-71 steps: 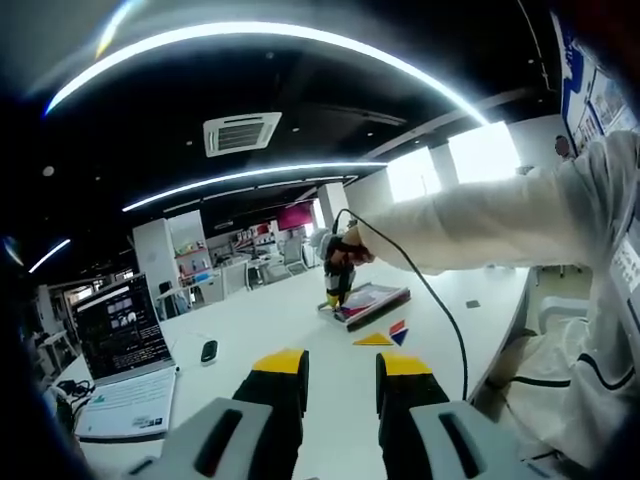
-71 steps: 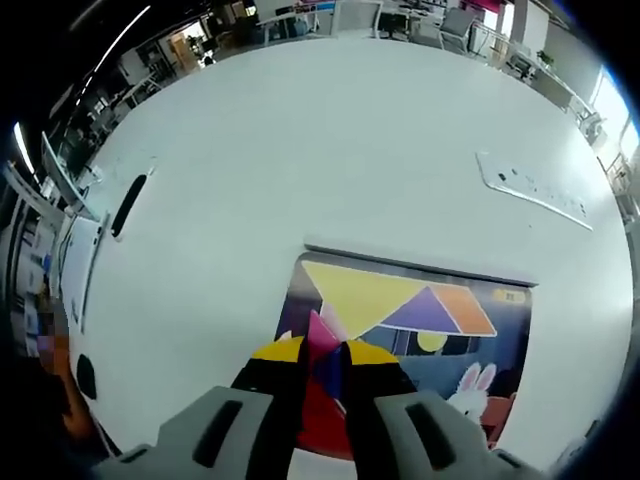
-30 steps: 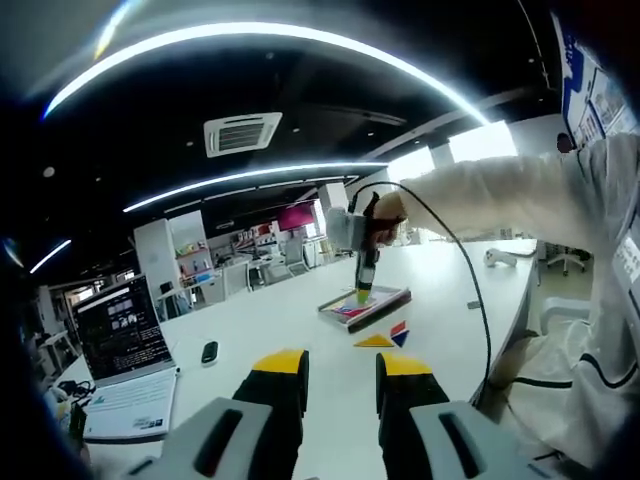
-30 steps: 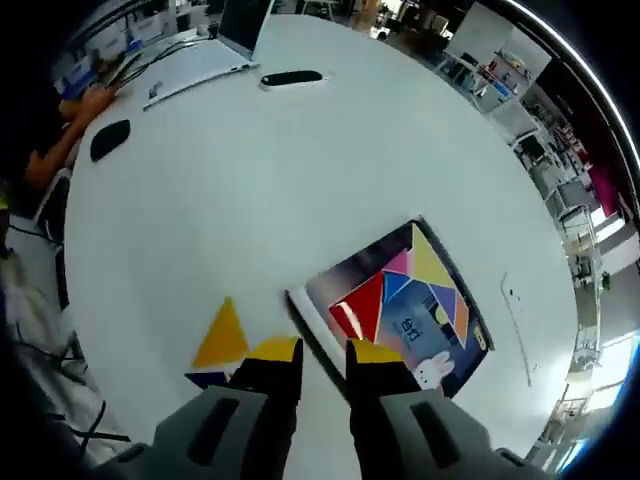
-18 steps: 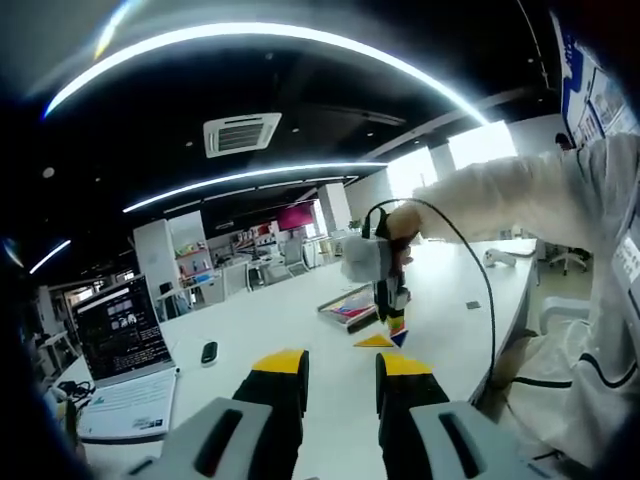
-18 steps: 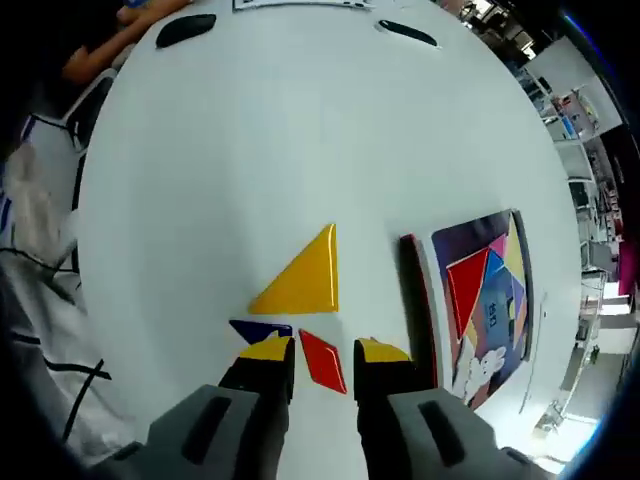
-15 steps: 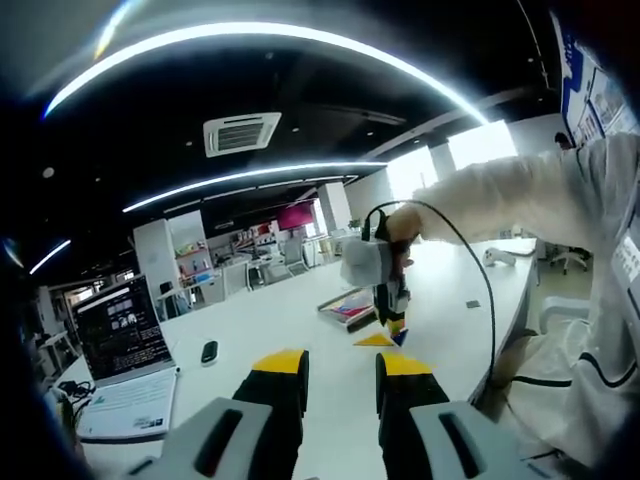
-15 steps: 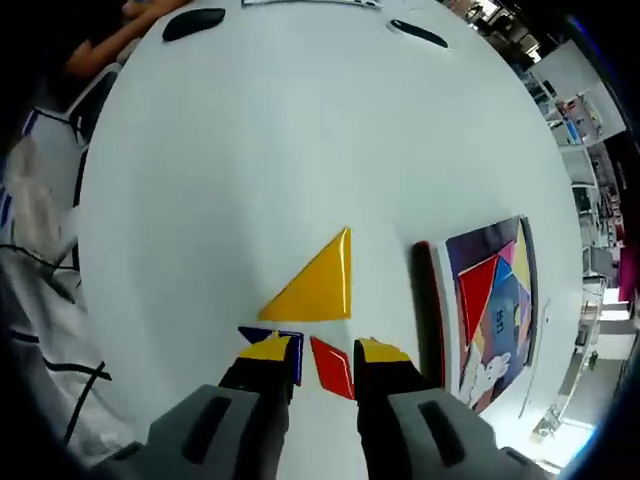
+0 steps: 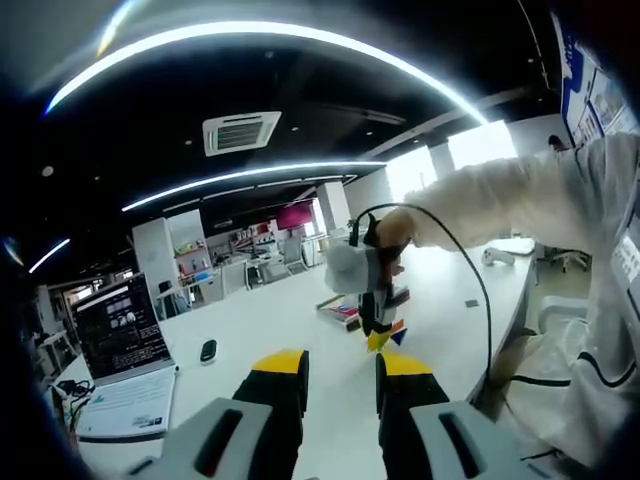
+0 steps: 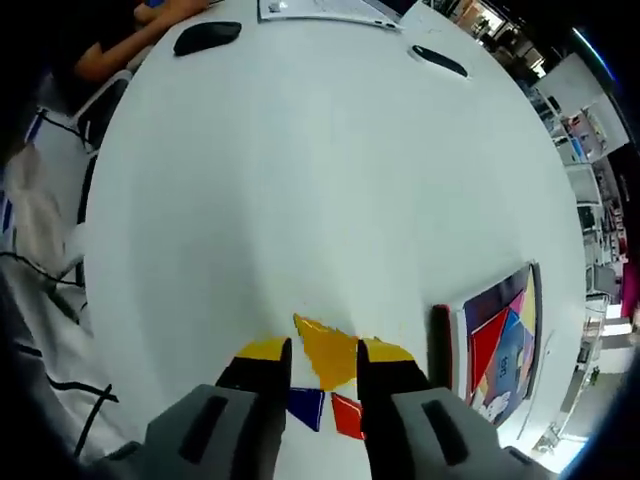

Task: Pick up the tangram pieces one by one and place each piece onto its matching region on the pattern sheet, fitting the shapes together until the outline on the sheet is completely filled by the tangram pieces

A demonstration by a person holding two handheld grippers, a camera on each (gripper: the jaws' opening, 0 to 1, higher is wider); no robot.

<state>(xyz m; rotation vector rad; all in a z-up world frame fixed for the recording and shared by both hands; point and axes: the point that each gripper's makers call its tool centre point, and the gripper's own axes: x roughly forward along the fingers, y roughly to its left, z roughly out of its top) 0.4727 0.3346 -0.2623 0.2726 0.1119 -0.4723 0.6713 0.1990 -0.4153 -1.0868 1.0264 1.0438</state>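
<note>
Step in hand: picking up the next loose piece. In the right gripper view the right gripper [image 10: 323, 352] has its jaws spread around the yellow triangle [image 10: 328, 356], one yellow tip on each side of it; I can't tell whether they touch the piece, and nothing is pinched yet. A blue piece [image 10: 305, 406] and a red piece [image 10: 347, 414] lie just nearer, between the gripper's arms. The pattern sheet [image 10: 500, 345] sits to the right at the table edge, partly filled with red, blue and yellow shapes. In the left gripper view the right gripper [image 9: 377, 339] is down over the loose pieces, with the sheet [image 9: 345, 310] just beyond it. The left gripper [image 9: 342, 366] is parked low and idle, jaws spread, holding nothing. My read of the next move: close on the triangle's edges squarely, lift clear of the two neighbours, carry right to the sheet and rotate to match the open region. Risk: a thin flat piece can skid out of the pinch. Surface: a big white table [image 10: 300, 180], smooth. Room: open office, laptop [image 9: 120, 340] and mouse [image 9: 208, 351] at far left, ceiling light strips, vent, bright windows.
</note>
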